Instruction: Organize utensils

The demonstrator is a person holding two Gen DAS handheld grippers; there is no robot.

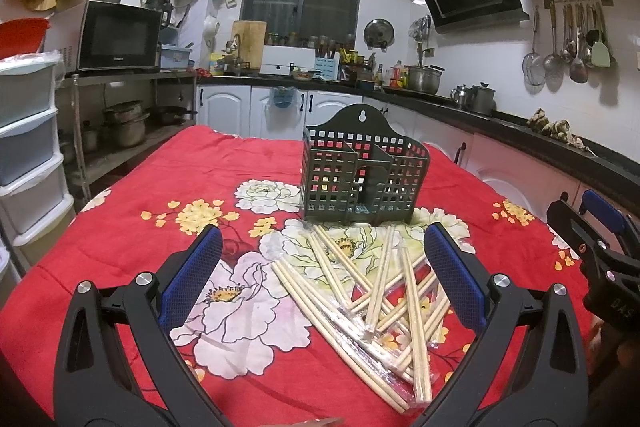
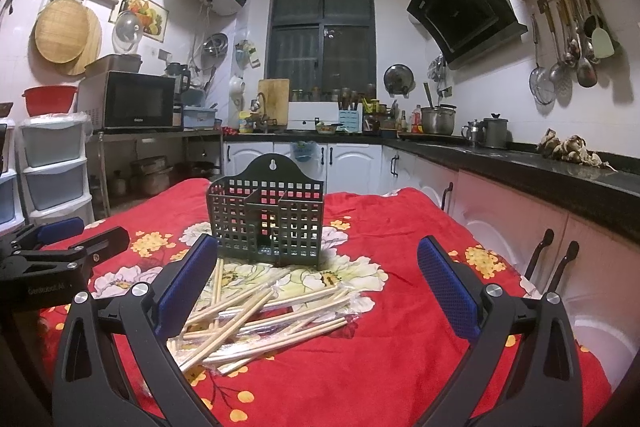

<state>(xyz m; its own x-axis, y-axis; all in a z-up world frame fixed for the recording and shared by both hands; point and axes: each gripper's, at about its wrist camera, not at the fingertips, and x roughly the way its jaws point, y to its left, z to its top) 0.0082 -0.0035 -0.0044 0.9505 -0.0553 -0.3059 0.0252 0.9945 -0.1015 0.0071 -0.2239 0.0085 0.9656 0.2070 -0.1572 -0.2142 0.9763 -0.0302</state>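
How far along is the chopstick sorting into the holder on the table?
Nothing looks done yet: the green holder appears empty. Nothing is in hand either; the left tongs and right tongs are both open, hovering over the pile. Everything is left: all the chopsticks, some in clear wrappers, lie crisscrossed on the red cloth in front of the holder.

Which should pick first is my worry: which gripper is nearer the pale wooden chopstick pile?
Left, probably. The left gripper frames the chopstick pile between its open fingers; the right gripper has it toward its left finger.
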